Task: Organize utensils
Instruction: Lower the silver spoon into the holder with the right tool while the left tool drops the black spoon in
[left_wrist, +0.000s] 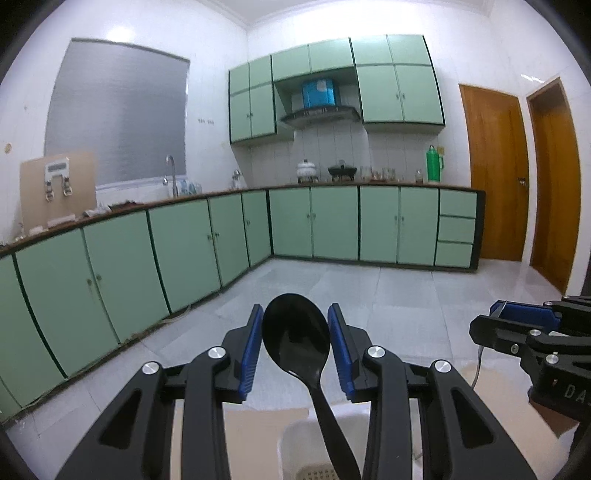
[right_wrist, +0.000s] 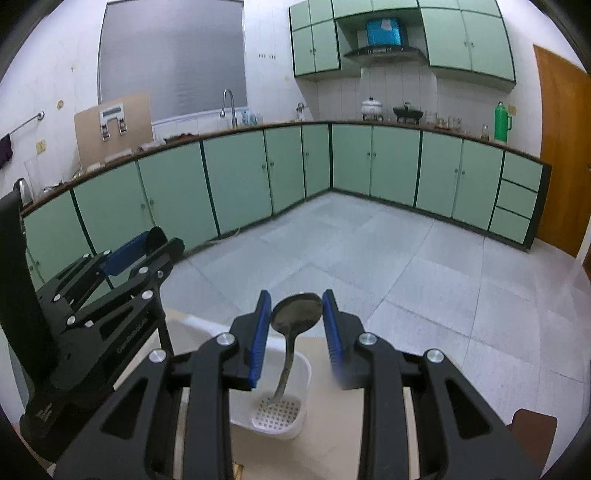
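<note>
My left gripper (left_wrist: 295, 309) is shut on a black plastic spoon (left_wrist: 295, 343). The spoon's bowl sits between the blue pads and its handle slants down toward a white perforated holder (left_wrist: 301, 435). In the right wrist view my right gripper (right_wrist: 295, 296) is shut on a metal spoon (right_wrist: 295, 314), gripped at the bowl. That spoon's handle hangs down with its tip inside or just above the white holder (right_wrist: 295, 373). The two grippers are side by side: the right gripper (left_wrist: 517, 325) shows at the right edge, the left gripper (right_wrist: 144, 247) at the left.
The holder stands on a beige table top (right_wrist: 325, 424) near its far edge. Beyond it is grey tiled floor (right_wrist: 369, 251), then green cabinets (right_wrist: 236, 177) under a counter with a tap. A brown object (right_wrist: 532, 428) is at the lower right.
</note>
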